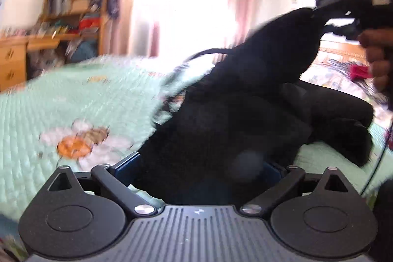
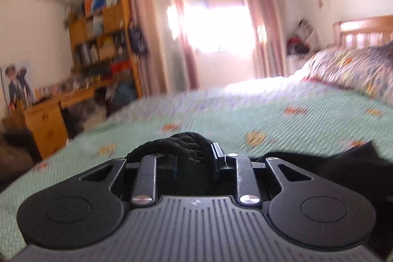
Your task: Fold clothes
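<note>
The black garment (image 1: 221, 119) lies in a loose, bunched heap on the bed's mint-green quilted bedspread (image 1: 73, 102), so the folding looks barely started: no flat panel, no crease and no squared edge shows anywhere. From the left wrist view, one end of the cloth is lifted well off the bed and drawn into a taut peak toward the upper right, where the right tool (image 1: 315, 10), held in a person's hand (image 1: 378, 58), pinches it; the other end sags down into the foreground. The right wrist view agrees: the right tool (image 2: 194, 154) has its jaws drawn close together on a ribbed, gathered black edge, perhaps a cuff or hem. The left tool (image 1: 199, 163) stands with its jaws spread wide, the dark fabric lying between them but with no sign that the pads press on it. What remains, by my reading, is nearly everything: take a second corner, spread the garment flat, then make the folds. Motion blur hides finer detail.
</note>
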{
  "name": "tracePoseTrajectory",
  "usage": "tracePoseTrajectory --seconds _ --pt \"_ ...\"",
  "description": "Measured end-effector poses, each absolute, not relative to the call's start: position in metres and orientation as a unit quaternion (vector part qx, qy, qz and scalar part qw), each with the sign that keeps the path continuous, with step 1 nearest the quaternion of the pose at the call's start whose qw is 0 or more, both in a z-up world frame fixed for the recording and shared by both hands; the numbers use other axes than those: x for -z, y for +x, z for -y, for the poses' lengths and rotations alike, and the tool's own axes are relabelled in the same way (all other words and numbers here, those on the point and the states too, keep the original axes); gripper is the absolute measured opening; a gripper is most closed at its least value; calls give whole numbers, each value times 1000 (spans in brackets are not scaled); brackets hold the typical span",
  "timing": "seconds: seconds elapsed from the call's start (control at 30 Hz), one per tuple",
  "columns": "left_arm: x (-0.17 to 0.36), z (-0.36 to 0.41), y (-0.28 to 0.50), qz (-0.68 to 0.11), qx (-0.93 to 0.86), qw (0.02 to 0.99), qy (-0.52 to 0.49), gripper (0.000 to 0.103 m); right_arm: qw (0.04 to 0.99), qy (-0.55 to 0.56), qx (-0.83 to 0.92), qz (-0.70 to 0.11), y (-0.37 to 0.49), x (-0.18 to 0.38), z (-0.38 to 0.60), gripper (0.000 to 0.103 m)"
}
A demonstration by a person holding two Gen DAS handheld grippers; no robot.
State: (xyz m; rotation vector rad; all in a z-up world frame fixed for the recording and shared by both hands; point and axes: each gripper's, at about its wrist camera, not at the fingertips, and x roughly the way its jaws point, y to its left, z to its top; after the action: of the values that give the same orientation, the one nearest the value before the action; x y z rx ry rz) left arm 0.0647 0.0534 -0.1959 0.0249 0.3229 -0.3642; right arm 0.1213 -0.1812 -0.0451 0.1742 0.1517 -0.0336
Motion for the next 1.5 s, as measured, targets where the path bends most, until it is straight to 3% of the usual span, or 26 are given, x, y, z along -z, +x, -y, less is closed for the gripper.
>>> tracePoseTrajectory --seconds 0.17,0.43,0.53,0.6,0.77,0.83,0.9,0.97,1.37,1.5 --pt "194 -1 30 -135 242 957 85 100 996 27 79 -34 29 39 239 16" --pt "206 33 23 -165 248 941 160 100 964 137 141 -181 -12 139 293 16" --pt "209 30 24 -177 232 943 162 100 967 132 123 -177 -8 152 286 27" --pt "210 28 23 -181 222 944 161 100 970 122 104 -184 4 157 281 57" --pt "208 33 13 -184 207 945 175 100 974 98 92 -182 16 167 264 64" --pt "208 34 12 -186 203 944 180 100 974 103 89 -182 20 169 269 59" --pt "210 35 14 -192 197 943 189 100 969 110 96 -198 26 172 273 18" --pt "211 37 15 -191 194 942 199 98 967 129 87 -203 26 173 278 13" --pt "195 35 -11 -125 213 941 233 94 980 149 78 -107 8 116 280 11" --pt "193 32 -18 -108 180 949 235 98 979 160 86 -92 11 108 288 11"
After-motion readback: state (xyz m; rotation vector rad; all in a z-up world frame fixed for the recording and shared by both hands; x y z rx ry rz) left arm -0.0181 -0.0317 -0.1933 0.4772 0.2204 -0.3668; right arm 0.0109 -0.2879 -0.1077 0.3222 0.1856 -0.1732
